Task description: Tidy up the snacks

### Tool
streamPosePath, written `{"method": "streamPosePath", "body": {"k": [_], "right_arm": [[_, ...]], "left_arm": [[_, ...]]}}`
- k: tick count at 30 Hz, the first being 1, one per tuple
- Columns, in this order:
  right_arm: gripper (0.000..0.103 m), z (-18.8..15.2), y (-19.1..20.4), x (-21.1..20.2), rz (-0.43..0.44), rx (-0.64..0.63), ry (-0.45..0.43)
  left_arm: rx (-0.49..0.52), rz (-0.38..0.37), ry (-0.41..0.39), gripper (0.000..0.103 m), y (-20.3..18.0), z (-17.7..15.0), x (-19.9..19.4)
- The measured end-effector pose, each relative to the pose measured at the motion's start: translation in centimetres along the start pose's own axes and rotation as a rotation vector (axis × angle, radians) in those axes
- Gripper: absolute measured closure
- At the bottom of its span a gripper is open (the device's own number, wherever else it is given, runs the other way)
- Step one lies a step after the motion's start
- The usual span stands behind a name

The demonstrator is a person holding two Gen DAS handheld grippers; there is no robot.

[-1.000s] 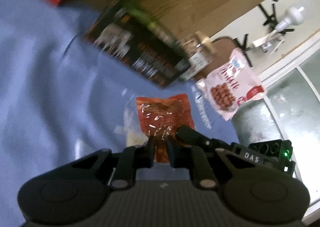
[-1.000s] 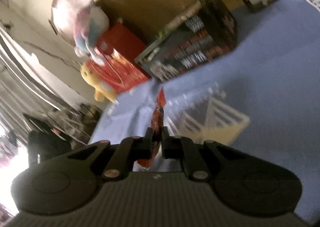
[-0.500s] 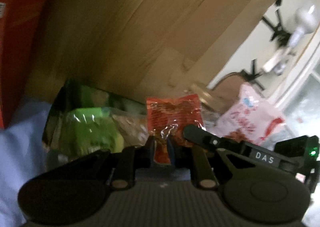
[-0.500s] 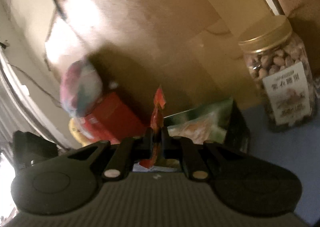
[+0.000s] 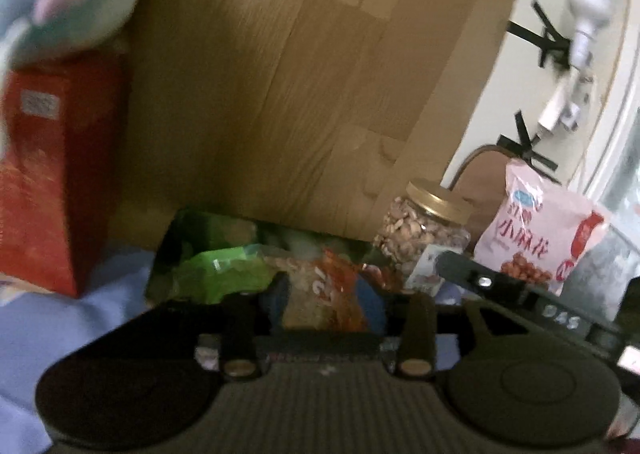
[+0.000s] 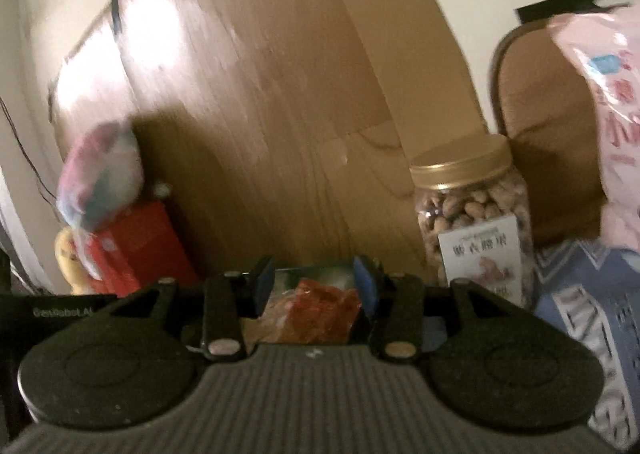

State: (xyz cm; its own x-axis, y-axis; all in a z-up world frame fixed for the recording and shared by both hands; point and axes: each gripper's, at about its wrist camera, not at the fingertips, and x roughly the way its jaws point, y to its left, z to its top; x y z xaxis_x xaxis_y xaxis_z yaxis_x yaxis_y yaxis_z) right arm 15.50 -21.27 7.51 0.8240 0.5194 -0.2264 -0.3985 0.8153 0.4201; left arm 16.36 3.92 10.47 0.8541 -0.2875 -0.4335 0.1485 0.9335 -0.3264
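Observation:
The red snack packet (image 5: pixel 336 286) lies loose in the dark snack box (image 5: pixel 168 254), on top of green packets (image 5: pixel 224 274). It also shows in the right wrist view (image 6: pixel 320 310). My left gripper (image 5: pixel 326 300) is open, its jaws spread either side of the packet without gripping it. My right gripper (image 6: pixel 316 288) is open too, its blue pads (image 6: pixel 366 286) apart just above the packet. Both grippers hover at the box opening, facing the wooden panel behind it.
A jar of peanuts (image 6: pixel 472 222) with a gold lid stands right of the box. A pink snack bag (image 5: pixel 544 238) stands further right. A red box (image 5: pixel 52 190) with a plush toy (image 6: pixel 100 182) on it is at the left. Blue cloth (image 6: pixel 592 306) covers the table.
Both grippers were shut on the red packet and carried it up from the cloth to the box. Now both have opened and the packet has dropped into the box.

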Motion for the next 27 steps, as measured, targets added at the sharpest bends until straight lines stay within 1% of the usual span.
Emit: {"method": "streamPosePath", "body": {"k": [2,3,4,5,6,9,11,12,13,14,15,18,19,21,27], "right_arm": [[0.056,-1.0,0.5,-2.2,-0.009,0.021,0.005],[0.054,-1.8,0.6,-3.3,-0.018,0.027,0.011],[0.052,-2.6,0.9,-4.2,-0.030,0.031,0.019],[0.049,-3.5,1.2,-4.9,-0.044,0.031,0.029],[0.045,-4.3,1.4,-5.4,-0.057,0.028,0.041],[0.045,-7.0,2.1,-7.4,-0.077,0.031,0.093],[0.045,-8.7,2.5,-8.4,-0.073,0.044,0.147],[0.045,-9.4,2.8,-8.8,-0.070,0.047,0.174],[0.045,-9.9,3.1,-9.1,-0.066,0.048,0.195],[0.044,-10.3,3.5,-9.3,-0.061,0.047,0.213],[0.037,-10.6,3.9,-9.6,-0.058,0.046,0.226],[0.027,-10.9,5.0,-10.3,-0.058,0.037,0.237],[0.025,-11.0,5.3,-10.5,-0.062,0.035,0.236],[0.015,-11.2,5.8,-10.9,-0.065,0.031,0.236],[0.011,-12.5,6.8,-12.4,-0.050,0.031,0.240]], "left_arm": [[0.040,0.027,-0.014,0.052,-1.0,-1.4,-1.9],[0.058,0.037,-0.013,0.050,-1.5,-2.2,-2.8],[0.070,0.047,-0.012,0.046,-1.8,-3.0,-3.5],[0.076,0.057,-0.010,0.043,-2.1,-3.8,-4.1],[0.081,0.070,-0.004,0.041,-2.4,-4.7,-4.7],[0.072,0.106,0.033,0.035,-2.6,-7.0,-6.1],[0.068,0.135,0.053,0.019,-2.6,-8.7,-7.0],[0.070,0.154,0.056,0.014,-2.6,-9.4,-7.5],[0.072,0.185,0.062,0.004,-2.5,-10.2,-8.1],[0.073,0.207,0.064,0.000,-2.5,-10.8,-8.5],[0.077,0.230,0.065,0.000,-2.5,-11.3,-9.1],[0.081,0.273,0.074,0.000,-2.3,-12.6,-10.5],[0.077,0.283,0.076,0.000,-2.2,-12.8,-10.9],[0.069,0.306,0.076,0.000,-2.0,-13.3,-11.6],[0.082,0.369,0.097,0.000,-2.0,-14.6,-12.2]]}}
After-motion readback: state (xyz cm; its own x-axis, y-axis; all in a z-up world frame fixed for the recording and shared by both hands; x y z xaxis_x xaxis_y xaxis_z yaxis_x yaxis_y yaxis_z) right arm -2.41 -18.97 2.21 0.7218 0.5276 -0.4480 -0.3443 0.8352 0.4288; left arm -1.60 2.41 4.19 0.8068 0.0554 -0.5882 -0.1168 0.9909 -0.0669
